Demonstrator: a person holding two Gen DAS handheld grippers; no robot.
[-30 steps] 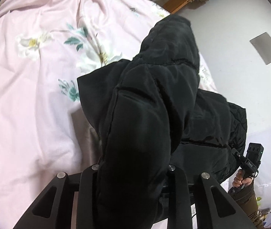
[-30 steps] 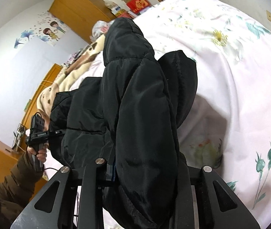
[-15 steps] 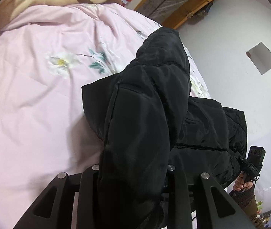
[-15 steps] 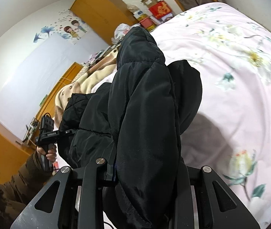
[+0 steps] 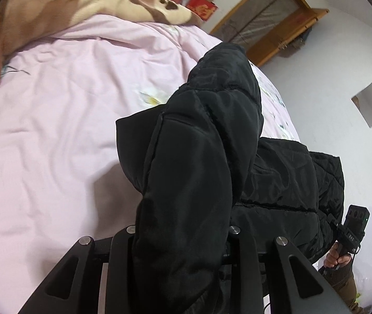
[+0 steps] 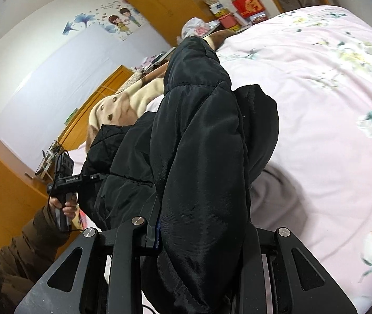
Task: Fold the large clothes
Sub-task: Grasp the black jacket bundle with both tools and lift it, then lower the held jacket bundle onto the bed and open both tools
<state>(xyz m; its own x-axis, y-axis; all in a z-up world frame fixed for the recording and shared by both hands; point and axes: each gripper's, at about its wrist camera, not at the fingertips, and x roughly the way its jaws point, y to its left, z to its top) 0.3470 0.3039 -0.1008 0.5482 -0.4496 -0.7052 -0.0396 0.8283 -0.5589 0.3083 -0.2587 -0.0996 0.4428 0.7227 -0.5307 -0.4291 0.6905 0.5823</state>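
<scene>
A black puffer jacket (image 5: 199, 157) hangs lifted above a pink floral bedspread (image 5: 55, 130). My left gripper (image 5: 183, 238) is shut on a thick fold of the jacket, which bulges up between the fingers and hides the tips. My right gripper (image 6: 191, 230) is shut on another fold of the same jacket (image 6: 201, 144). The jacket's body sags between the two grippers. Each gripper shows in the other's view, held in a hand: the right one in the left wrist view (image 5: 348, 233), the left one in the right wrist view (image 6: 65, 180).
A brown and cream blanket (image 5: 68, 7) lies at the head of the bed. Wooden wardrobes (image 6: 165, 2) and red boxes (image 6: 248, 5) stand beyond the bed. A wooden cabinet (image 6: 0, 183) stands at the left. White walls surround the bed.
Both grippers have risen and tilted up with the jacket, so more of the far bed, the blanket and the room shows. Both grips stay shut.
</scene>
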